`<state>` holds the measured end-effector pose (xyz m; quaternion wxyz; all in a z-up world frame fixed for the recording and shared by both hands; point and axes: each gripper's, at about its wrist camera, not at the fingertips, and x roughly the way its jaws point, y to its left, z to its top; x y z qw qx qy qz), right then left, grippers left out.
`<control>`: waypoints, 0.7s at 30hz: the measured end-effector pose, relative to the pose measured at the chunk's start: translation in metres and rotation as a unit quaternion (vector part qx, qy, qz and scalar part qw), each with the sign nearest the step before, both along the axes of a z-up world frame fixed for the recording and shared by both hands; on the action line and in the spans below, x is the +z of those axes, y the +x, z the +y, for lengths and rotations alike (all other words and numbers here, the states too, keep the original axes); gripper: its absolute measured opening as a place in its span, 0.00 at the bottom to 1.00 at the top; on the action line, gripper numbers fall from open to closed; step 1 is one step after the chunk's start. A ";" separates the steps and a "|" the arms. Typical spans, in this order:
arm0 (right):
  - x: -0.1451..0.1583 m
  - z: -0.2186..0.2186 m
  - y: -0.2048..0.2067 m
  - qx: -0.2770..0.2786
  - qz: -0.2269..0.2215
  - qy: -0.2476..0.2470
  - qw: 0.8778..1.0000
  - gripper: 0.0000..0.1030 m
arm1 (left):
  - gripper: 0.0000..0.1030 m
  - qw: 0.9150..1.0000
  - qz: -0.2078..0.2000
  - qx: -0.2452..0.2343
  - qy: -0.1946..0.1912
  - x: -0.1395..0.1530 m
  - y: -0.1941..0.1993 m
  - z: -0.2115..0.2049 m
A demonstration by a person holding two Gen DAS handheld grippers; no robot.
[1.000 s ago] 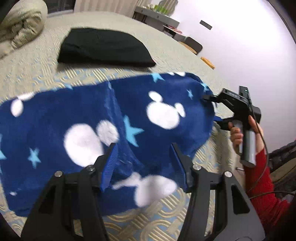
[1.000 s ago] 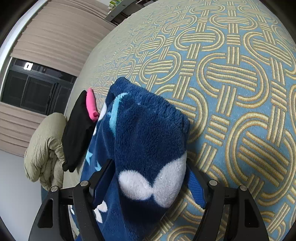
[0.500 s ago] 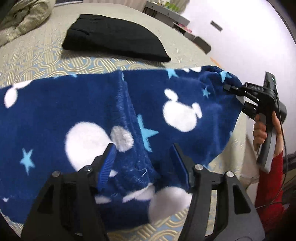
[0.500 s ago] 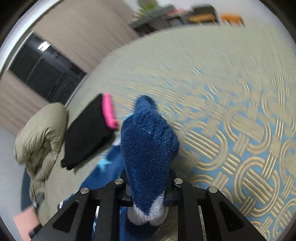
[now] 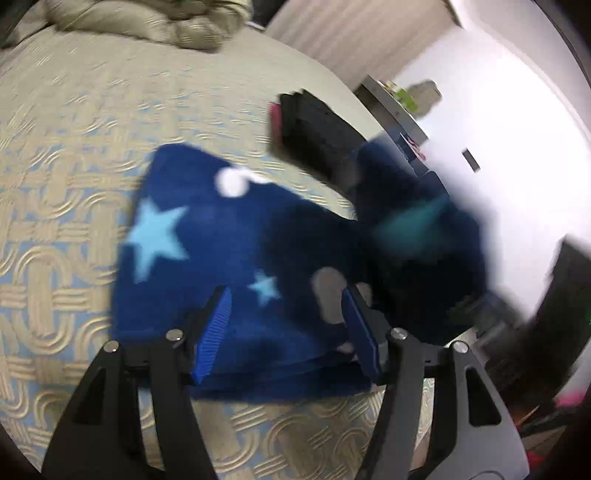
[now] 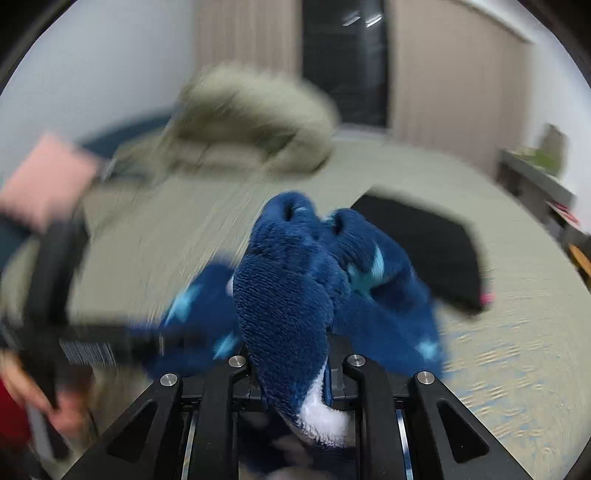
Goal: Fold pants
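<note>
Left wrist view, blurred by motion: left gripper (image 5: 286, 325), black with blue-ribbed pads (image 5: 214, 332), jaws spread wide with blue fleece pants (image 5: 207, 254) lying between them, not pinched. Pants: dark blue, pale blue stars and white patches, spread on the patterned bedspread (image 5: 55, 192) toward its near edge; the right-hand portion rises in a dark bunched fold (image 5: 417, 221) above the bed. Black folded garment (image 5: 317, 136) with a pink edge, beyond the pants toward the far right side of the bed. Beige rolled duvet (image 5: 155, 18) at the far edge. White wall and a shelf unit past the right edge, detail too smeared to read. Right wrist view, also blurred: right gripper (image 6: 291, 380), jaws drawn narrow and clamped on a thick fold of the pants (image 6: 284, 295), white patch at the pinch; the fabric stands up from the jaws and drapes away over the bedspread (image 6: 517, 362). Black folded garment (image 6: 436, 251) just beyond the fleece, right of centre. Beige duvet (image 6: 251, 122) at the far edge. Left gripper body (image 6: 55, 288), black, at the left margin, held in a hand; its jaws cannot be made out here.
</note>
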<state>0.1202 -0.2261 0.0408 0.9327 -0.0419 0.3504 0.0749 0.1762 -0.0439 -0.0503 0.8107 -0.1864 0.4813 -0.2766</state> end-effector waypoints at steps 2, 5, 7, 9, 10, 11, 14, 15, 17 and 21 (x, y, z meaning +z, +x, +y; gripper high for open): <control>-0.037 0.025 0.010 0.025 0.060 -0.027 0.998 0.21 | 0.61 1.000 0.008 0.002 -0.012 -0.002 -0.004 0.009; -0.070 0.042 0.006 0.034 0.084 -0.080 0.993 0.29 | 0.69 0.999 0.022 -0.016 -0.025 -0.007 -0.008 0.006; -0.065 0.043 -0.004 0.057 0.072 -0.076 0.993 0.61 | 0.70 0.999 0.024 -0.024 -0.022 -0.008 -0.008 0.001; -0.056 0.036 -0.012 0.071 0.085 -0.035 0.993 0.66 | 0.70 0.999 0.030 -0.033 -0.025 -0.010 -0.004 -0.006; -0.049 0.027 -0.018 0.075 0.089 -0.004 0.993 0.66 | 0.72 0.998 0.037 -0.039 -0.029 -0.011 -0.002 -0.012; -0.044 0.021 -0.021 0.077 0.091 0.015 0.993 0.66 | 0.73 0.998 0.043 -0.045 -0.031 -0.013 0.000 -0.017; -0.025 -0.016 -0.040 0.054 0.079 0.083 0.992 0.66 | 0.74 0.996 0.052 -0.064 -0.024 -0.019 0.001 -0.036; -0.023 -0.025 -0.040 0.037 0.075 0.093 0.992 0.67 | 0.75 0.996 0.055 -0.070 -0.019 -0.021 0.002 -0.043; -0.021 -0.056 -0.049 -0.023 0.066 0.109 0.992 0.67 | 0.75 0.995 0.063 -0.074 -0.010 -0.024 0.003 -0.051; -0.032 -0.108 -0.058 -0.119 0.076 0.133 0.981 0.67 | 0.58 0.995 0.055 -0.079 -0.002 -0.027 0.007 -0.069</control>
